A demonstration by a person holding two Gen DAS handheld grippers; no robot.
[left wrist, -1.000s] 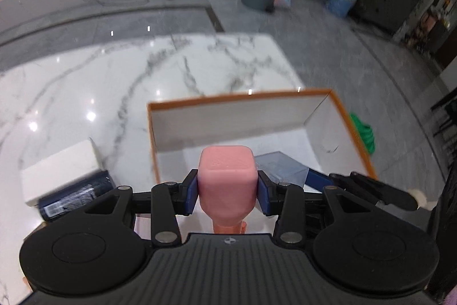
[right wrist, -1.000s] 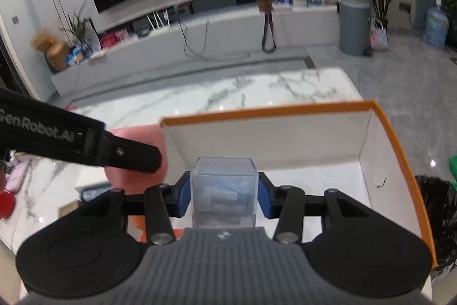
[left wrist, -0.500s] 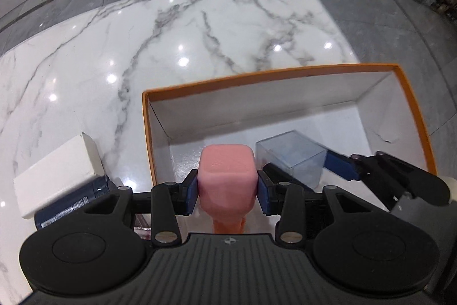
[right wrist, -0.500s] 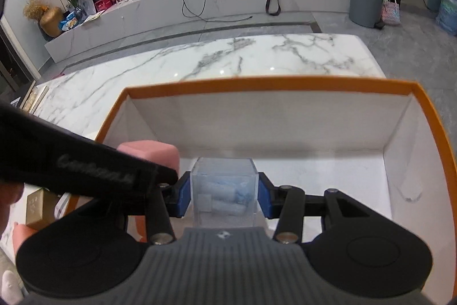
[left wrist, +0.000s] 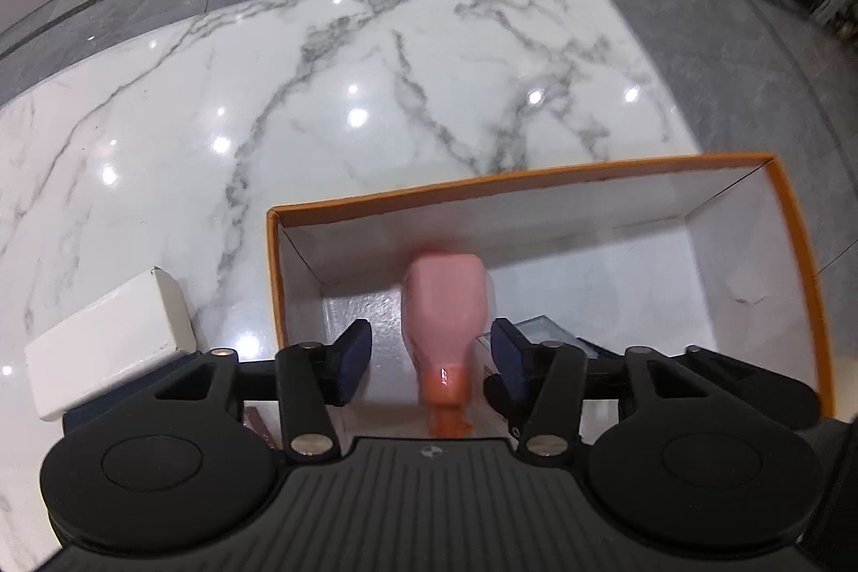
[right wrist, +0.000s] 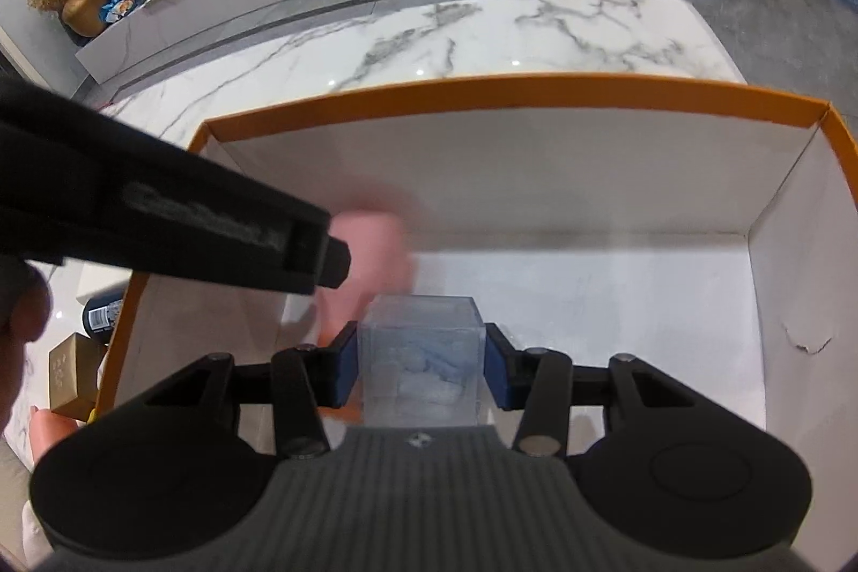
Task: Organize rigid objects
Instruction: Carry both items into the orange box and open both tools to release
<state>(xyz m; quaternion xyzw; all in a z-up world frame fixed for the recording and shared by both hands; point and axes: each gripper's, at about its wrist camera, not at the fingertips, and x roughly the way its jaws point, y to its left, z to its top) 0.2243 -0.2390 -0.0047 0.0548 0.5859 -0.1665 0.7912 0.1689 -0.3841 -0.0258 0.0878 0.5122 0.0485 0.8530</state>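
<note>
Only the left wrist view shows the white carton (left wrist: 107, 336) lying on the marble table (left wrist: 375, 89) just left of the orange-rimmed box (left wrist: 793, 250); only the right wrist view shows a small gold box (right wrist: 72, 373), a dark can (right wrist: 102, 314) outside that box's left wall, and the low white counter with a trailing cable along the far wall. A grey bin and potted plants stand on the grey floor beyond the table. The left gripper (left wrist: 431, 352) has just been opening: its blue pads stand clear of the pink bottle (left wrist: 445, 304), which is motion-blurred between them, inside the box near its left end. The right gripper (right wrist: 423, 373) pinches the clear cube (right wrist: 421, 357) between both pads, low over the box's white floor, beside the bottle.
</note>
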